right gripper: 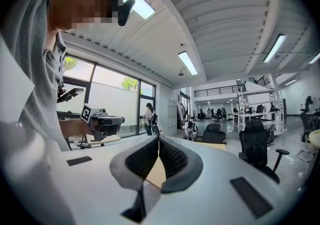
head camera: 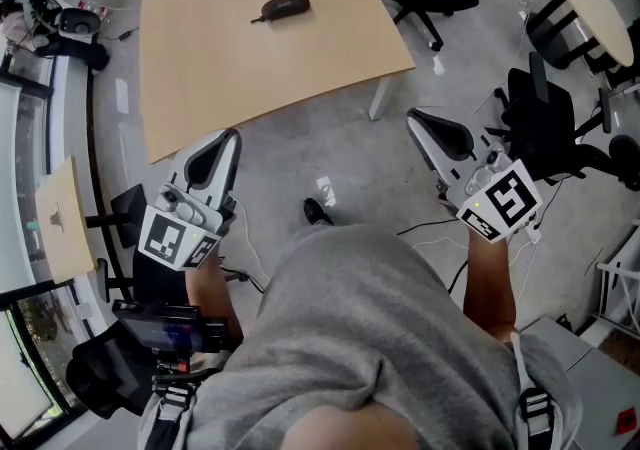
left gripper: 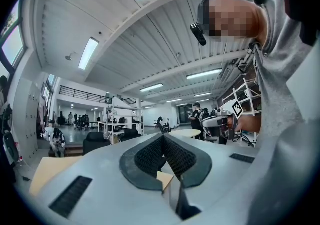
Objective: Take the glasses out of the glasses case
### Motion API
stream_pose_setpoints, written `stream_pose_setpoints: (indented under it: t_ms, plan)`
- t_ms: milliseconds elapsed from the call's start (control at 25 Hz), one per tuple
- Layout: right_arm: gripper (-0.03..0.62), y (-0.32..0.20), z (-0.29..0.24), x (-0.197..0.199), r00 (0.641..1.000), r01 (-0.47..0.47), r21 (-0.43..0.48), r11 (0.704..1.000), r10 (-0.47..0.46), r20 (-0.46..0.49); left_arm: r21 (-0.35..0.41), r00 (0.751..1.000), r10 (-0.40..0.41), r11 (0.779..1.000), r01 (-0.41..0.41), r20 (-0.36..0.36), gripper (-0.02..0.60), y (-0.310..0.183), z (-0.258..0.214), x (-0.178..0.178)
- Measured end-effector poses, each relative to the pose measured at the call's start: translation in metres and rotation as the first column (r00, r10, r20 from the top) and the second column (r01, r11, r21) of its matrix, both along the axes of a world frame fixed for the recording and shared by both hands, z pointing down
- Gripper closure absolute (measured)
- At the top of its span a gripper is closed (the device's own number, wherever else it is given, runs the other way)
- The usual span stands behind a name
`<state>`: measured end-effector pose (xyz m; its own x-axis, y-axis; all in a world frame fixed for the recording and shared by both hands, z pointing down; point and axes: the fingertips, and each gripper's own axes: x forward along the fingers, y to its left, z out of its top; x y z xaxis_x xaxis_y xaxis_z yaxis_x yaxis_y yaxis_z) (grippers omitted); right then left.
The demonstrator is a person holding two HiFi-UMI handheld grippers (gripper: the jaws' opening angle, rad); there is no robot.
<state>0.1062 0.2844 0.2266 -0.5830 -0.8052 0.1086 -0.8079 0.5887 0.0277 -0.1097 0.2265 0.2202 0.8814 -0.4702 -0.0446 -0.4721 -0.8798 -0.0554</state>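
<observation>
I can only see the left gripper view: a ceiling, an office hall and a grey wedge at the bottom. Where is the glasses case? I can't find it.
Observer: The head view shows it. The glasses case lies on the far part of a wooden table.
Operator: Is it open?
Observer: It looks closed. It is a dark oval shape, and no glasses show.
Operator: How near are the tongs to it?
Observer: The left tongs and the right tongs are both held out in front of the person, well short of the case. Nothing touches it.
</observation>
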Motion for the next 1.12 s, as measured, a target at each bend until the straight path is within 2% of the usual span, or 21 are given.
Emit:
stream_pose_setpoints:
  t_ms: [240, 600, 920, 1120]
  plan:
    - [0.586, -0.045, 0.0, -0.03, 1.0, -0.025, 0.008, 1.0, 0.025, 0.001, 0.011, 0.999, 0.026, 1.0, -0.026, 0.025, 0.575, -0.045, 0.005, -0.028]
    - [0.586, -0.096, 0.001, -0.062, 0.997, -0.074, 0.006, 0.997, 0.074, -0.023, 0.012, 0.998, 0.07, 0.997, -0.07, -0.001, 0.575, -0.102, 0.014, -0.056]
    - [0.586, -0.127, -0.003, -0.093, 0.998, -0.037, -0.005, 0.999, 0.037, -0.052, -0.017, 0.999, 0.029, 0.999, -0.03, -0.031, 0.575, -0.122, 0.024, -0.09]
    - [0.586, -0.146, -0.001, -0.104, 0.998, -0.005, -0.024, 1.0, 0.004, -0.057, -0.045, 0.999, 0.006, 0.999, -0.007, -0.033, 0.575, -0.13, 0.033, -0.098]
